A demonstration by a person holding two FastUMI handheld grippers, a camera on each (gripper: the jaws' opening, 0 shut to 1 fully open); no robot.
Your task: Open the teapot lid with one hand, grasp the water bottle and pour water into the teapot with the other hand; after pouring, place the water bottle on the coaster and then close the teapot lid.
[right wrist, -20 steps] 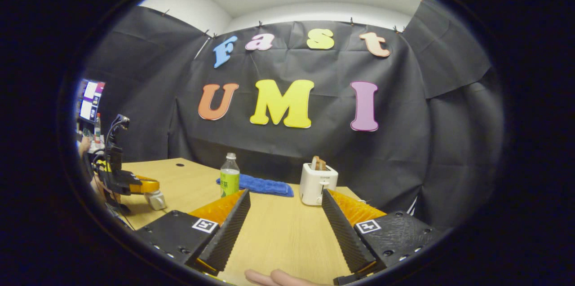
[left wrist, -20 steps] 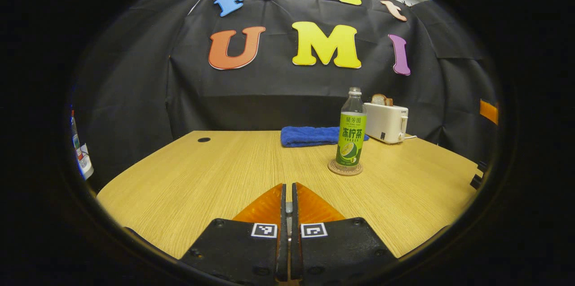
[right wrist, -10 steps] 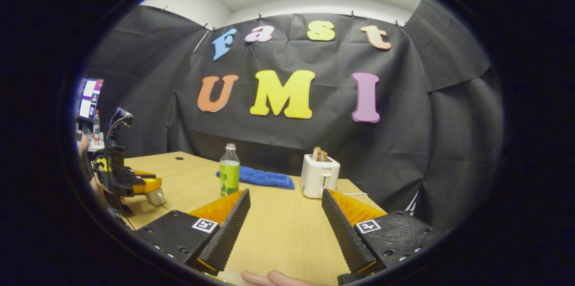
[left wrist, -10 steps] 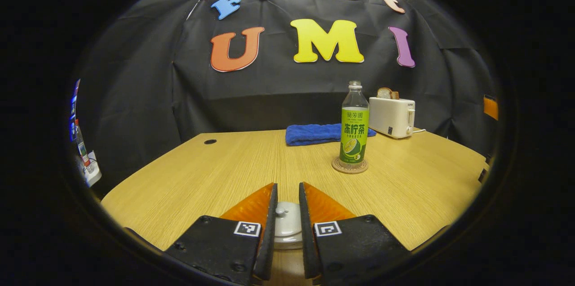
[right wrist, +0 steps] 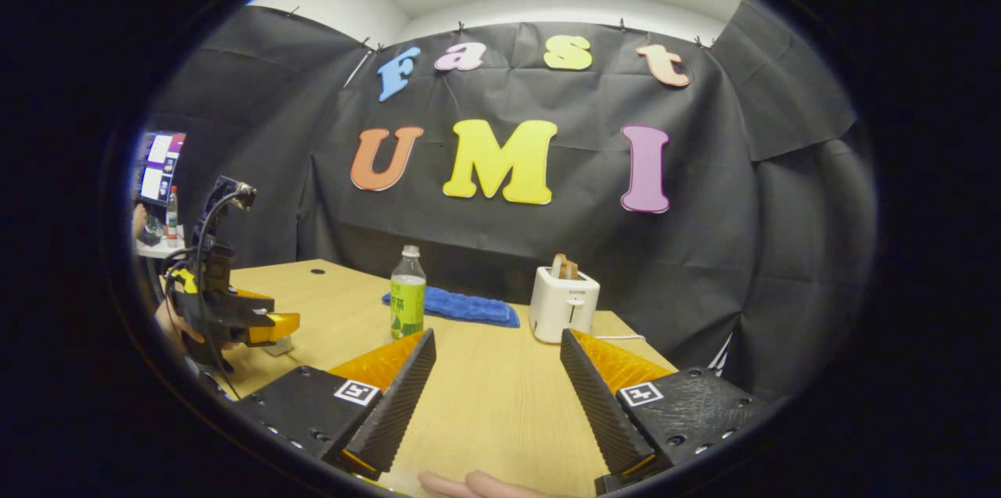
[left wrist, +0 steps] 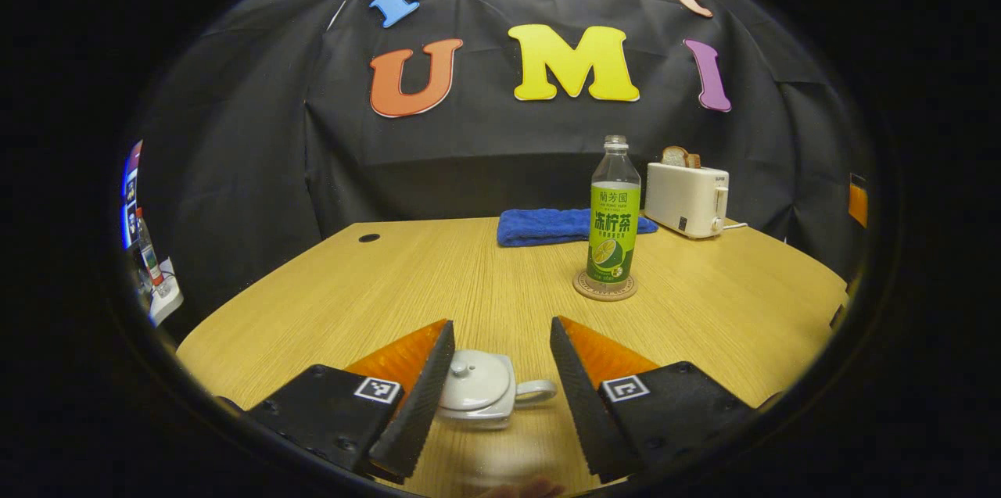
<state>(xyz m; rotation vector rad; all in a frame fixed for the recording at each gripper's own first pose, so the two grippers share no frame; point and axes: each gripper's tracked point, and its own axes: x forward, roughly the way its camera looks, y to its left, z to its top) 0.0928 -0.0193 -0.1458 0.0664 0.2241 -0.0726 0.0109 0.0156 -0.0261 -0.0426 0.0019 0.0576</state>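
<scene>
Left gripper view. The left gripper (left wrist: 494, 373) is spread wide above the near edge of the table (left wrist: 375, 295), its two fingers apart and pressing on nothing. Between them, lower down, stands the white teapot (left wrist: 478, 402), upright, with its lid (left wrist: 474, 377) seated on top and its handle turned toward the right finger; neither finger touches it. Beyond the teapot and to its right, well apart from it, the water bottle (left wrist: 613, 210) stands upright on the round coaster (left wrist: 604, 287) — green label facing the camera. Behind the bottle lies a folded blue towel (left wrist: 547, 226), and just to the right of the towel sits a white toaster (left wrist: 687, 198) with bread in its slot.

Right gripper view. The right gripper (right wrist: 496, 381) is likewise spread, holding nothing, over bare table. From here the water bottle (right wrist: 407, 303) appears past the tip of the left-hand finger, the blue towel (right wrist: 461, 307) behind it and the toaster (right wrist: 565, 304) to the right of the towel. The left gripper (right wrist: 258, 324) shows far to the left of the bottle — a hand (right wrist: 174, 321) grips it from behind. Fingertips (right wrist: 477, 484) of a hand show at the bottom edge.
</scene>
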